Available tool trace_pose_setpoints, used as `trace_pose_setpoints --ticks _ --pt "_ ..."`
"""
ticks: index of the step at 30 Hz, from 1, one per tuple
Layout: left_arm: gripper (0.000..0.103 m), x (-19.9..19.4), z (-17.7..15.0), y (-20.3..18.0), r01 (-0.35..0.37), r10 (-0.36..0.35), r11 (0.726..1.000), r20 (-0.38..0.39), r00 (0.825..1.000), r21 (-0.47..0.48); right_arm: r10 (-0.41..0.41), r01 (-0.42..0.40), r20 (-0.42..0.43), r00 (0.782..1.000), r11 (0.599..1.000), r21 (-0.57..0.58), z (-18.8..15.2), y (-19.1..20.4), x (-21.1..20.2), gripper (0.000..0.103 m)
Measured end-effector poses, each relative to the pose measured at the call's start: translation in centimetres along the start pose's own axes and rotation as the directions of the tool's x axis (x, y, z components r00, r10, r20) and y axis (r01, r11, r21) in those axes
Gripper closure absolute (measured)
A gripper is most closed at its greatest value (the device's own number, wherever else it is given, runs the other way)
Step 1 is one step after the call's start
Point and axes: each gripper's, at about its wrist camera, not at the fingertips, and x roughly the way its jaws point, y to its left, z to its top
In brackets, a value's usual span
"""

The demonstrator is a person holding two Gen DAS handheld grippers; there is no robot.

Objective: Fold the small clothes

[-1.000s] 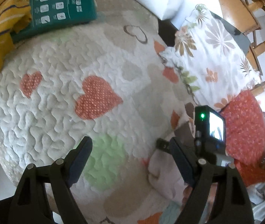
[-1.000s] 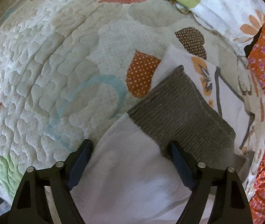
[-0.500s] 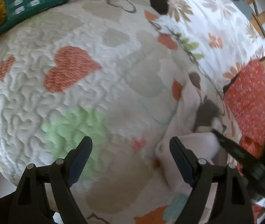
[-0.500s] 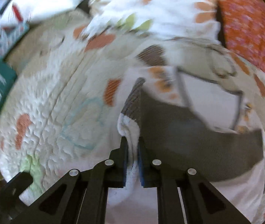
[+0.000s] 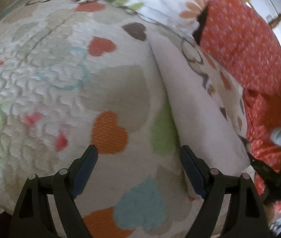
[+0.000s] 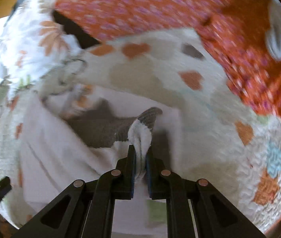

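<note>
Plainly soft and light, the white garment with grey trim (image 6: 108,130) sags and bunches wherever it is lifted, so it wants a pinch at a hem or corner, not mid-panel. It lies on the heart-print quilt (image 6: 215,119), spreading from the centre toward eight o'clock in the right wrist view. The right gripper (image 6: 140,156) points steeply down, jaws narrow and clamped on a bunched white edge beside the grey band. The left gripper (image 5: 138,168) also tilts down, jaws wide with nothing between them; its right-hand finger (image 5: 191,170) sits just beside the cloth's near edge at five o'clock
</note>
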Motion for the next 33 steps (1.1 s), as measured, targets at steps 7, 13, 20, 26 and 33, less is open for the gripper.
trace_pose_setpoints --ticks 7,13,20,26,33 --pt "0.019 -0.1 2.0 2.8 -0.020 0.023 0.995 0.024 0.999 -0.101 0.165 -0.165 0.046 0.985 0.986 0.001 0.2 2.0 -1.1 0.093" --pt "0.019 -5.8 4.3 10.9 -0.043 0.099 0.950 0.170 0.980 -0.308 0.367 -0.363 0.022 0.930 0.925 -0.109 2.4 13.1 -3.5 0.092" --pt "0.019 -13.9 3.9 20.4 -0.104 0.265 0.888 0.312 0.912 -0.449 0.556 -0.572 -0.149 0.818 0.757 -0.316 -0.1 33.8 -4.6 0.092" --pt "0.019 -15.7 2.5 25.3 -0.070 0.273 0.839 0.306 0.912 -0.540 0.491 -0.562 -0.273 0.827 0.724 -0.401 -6.2 43.2 0.3 0.092" --pt "0.019 -14.7 2.9 23.0 -0.078 0.238 0.883 0.299 0.924 -0.463 0.419 -0.535 -0.362 0.833 0.776 -0.335 -7.9 41.4 6.3 0.082"
